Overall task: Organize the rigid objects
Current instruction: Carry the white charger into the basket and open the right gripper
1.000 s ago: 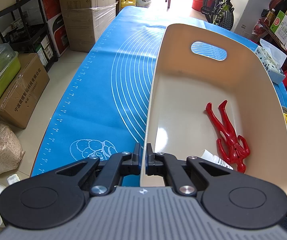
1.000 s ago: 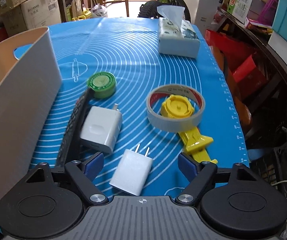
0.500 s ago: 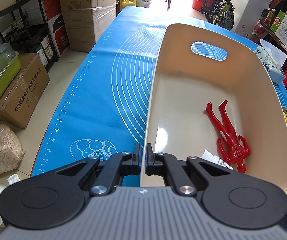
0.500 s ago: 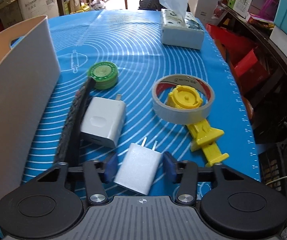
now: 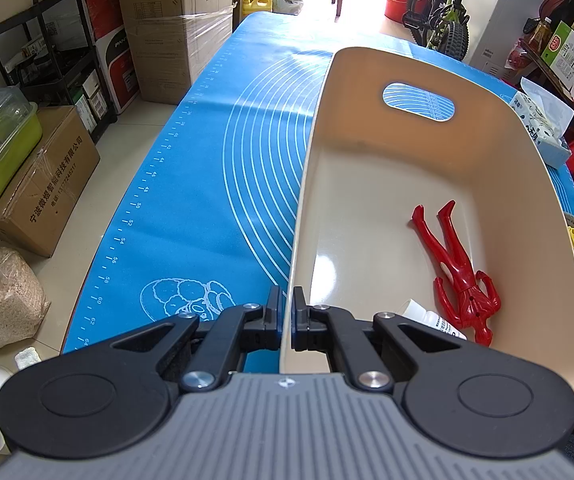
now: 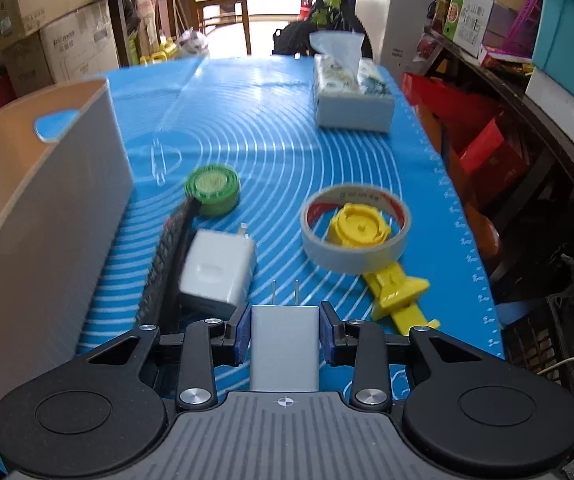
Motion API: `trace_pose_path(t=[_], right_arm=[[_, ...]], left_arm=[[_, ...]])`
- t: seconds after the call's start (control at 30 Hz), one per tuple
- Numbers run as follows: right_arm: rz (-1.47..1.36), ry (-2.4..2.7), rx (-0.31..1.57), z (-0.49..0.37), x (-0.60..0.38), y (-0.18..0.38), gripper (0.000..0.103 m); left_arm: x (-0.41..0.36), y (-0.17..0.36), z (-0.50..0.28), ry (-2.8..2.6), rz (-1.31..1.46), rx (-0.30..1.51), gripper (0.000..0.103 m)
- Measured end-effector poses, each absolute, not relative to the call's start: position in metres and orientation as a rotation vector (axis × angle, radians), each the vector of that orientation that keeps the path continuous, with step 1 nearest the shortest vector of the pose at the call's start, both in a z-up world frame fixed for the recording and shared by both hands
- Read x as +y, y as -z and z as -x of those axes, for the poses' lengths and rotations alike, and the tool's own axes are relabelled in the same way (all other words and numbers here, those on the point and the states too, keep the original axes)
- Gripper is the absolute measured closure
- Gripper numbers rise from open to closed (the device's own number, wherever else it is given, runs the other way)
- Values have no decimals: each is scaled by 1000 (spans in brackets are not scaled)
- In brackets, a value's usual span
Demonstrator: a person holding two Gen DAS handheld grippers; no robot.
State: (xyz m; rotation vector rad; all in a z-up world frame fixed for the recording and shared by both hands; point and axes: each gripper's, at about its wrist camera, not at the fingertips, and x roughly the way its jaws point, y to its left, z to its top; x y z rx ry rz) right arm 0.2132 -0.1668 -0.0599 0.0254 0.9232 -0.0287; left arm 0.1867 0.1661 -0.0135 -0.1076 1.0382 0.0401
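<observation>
Broadly, a blue mat (image 6: 271, 128) covers the table, and a big beige bin (image 5: 427, 184) stands on its left part, with a handle slot in the far wall. The left gripper (image 5: 286, 322) is clamped on the bin's near left wall, one finger inside and one outside. Inside the bin a red figure (image 5: 459, 276) lies along the right side, and a white tube (image 5: 427, 316) shows at the near end, touching the figure.

To the right of the bin, seen from the right wrist, a tissue box (image 6: 351, 92) sits at the far end of the mat. Nearer, a grey tape roll (image 6: 355, 236) rings the round head of a yellow toy (image 6: 391, 284), whose handle runs out under it toward the near right. A green disc (image 6: 213, 188) lies left of the roll, and a dark strap (image 6: 167, 256) stretches from it toward the near side, along the bin's outer wall. A large white charger (image 6: 217, 268) rests just right of the strap.

The right gripper (image 6: 285, 334) has just been closing, and its blue pads (image 6: 243, 334) now press both sides of a small white plug (image 6: 285, 344), prongs pointing away. The plug sits just near of the large charger; this view is slightly blurred.
</observation>
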Motion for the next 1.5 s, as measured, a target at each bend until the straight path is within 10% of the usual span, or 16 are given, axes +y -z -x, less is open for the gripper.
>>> trace_pose_path(t=[0.7,1.5], right_arm=[[102,-246,684,-229,-72,-44,61],[258,-423,943,-239,31,28,61]], left_arm=[[166,14,-187,-40,107,1039,98],[165,14,-187,-41,106,1039,98]])
